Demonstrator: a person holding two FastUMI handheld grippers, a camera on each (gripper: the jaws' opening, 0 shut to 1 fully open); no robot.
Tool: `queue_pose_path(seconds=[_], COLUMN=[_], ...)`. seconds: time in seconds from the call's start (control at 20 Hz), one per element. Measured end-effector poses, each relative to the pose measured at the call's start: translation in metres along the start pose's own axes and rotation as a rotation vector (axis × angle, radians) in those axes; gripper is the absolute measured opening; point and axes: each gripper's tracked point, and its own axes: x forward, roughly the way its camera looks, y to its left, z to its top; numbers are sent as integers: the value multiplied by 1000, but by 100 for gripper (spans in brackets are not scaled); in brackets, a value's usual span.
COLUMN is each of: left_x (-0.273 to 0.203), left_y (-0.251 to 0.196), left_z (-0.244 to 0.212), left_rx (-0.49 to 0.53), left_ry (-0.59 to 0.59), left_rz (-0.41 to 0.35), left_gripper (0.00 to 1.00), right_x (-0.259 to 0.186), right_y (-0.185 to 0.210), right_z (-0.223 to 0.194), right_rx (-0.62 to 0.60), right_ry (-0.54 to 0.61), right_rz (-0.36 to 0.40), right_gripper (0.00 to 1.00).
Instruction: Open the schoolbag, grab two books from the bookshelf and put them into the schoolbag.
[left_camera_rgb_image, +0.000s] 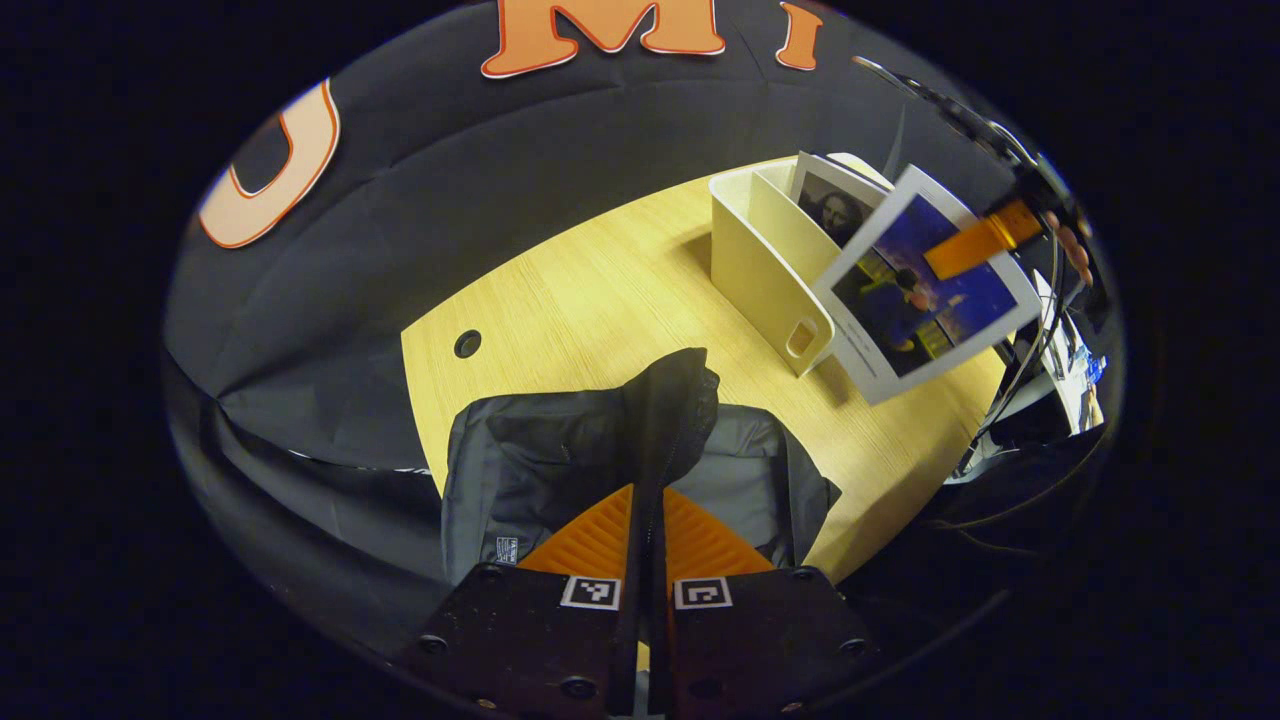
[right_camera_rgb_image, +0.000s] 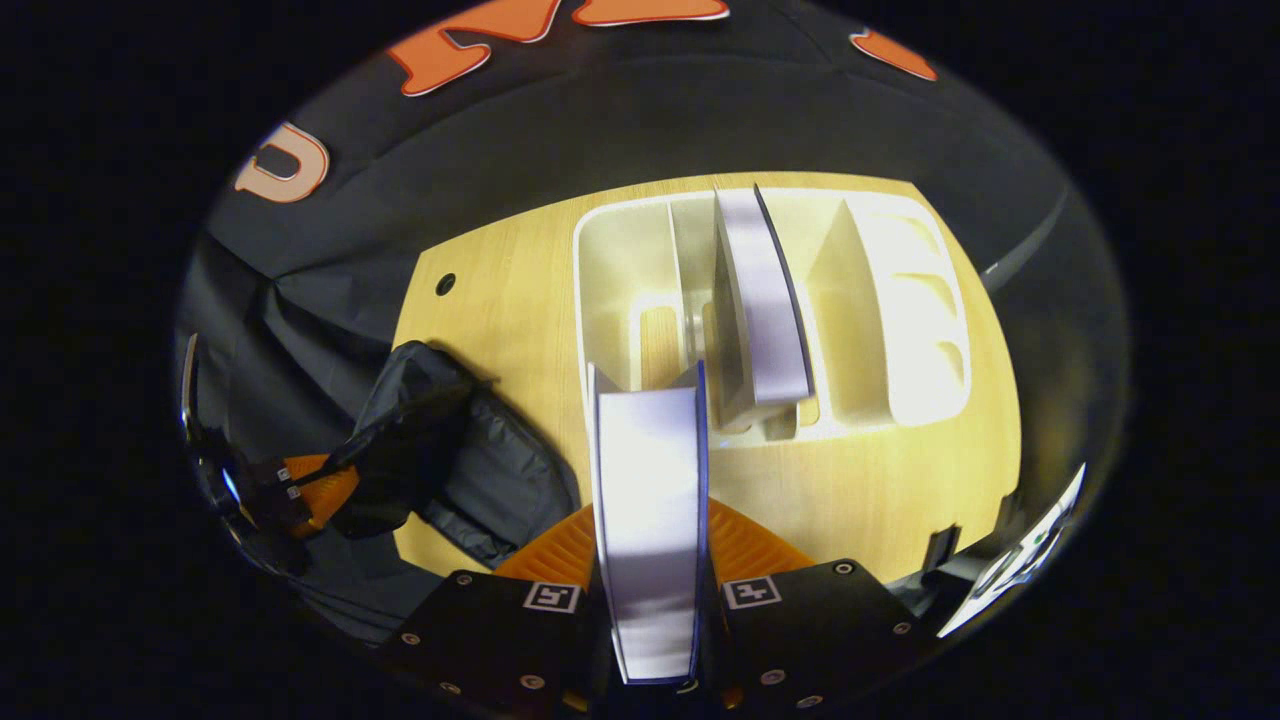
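Note:
A dark grey schoolbag lies on the wooden table; my left gripper is shut on its raised flap, holding it up. In the right gripper view the bag sits at the left with the left gripper on it. My right gripper is shut on a book, edge toward the camera, lifted just in front of the white bookshelf. The left gripper view has that book, blue cover showing, held beside the bookshelf. A second book stands in a middle slot.
A round cable hole is in the table left of the bag. Cables and papers hang past the table's right edge. The black cloth wall runs along the far and left sides.

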Motion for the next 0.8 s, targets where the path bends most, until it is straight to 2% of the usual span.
queue_pose_path(seconds=[0.1,0.3,0.35,0.5,0.8], left_x=[-1,-3,-6,-11,-18], left_y=[2,0,-1,2,5], left_z=[3,13,14,16,22], left_rx=[17,40,48,63,41], left_ry=[-1,-29,-35,-38,-54], left_rz=[7,16,17,23,13], left_gripper=[6,6,6,4,4], right_x=[-7,-18,-22,-21,8], right_y=[-1,-9,-5,19,80], right_z=[-19,-40,-46,-60,-82], right_rx=[84,114,137,214,234], right_ry=[3,-67,-74,-76,-58], right_rz=[63,111,152,296,463], right_gripper=[37,36,35,35,35])
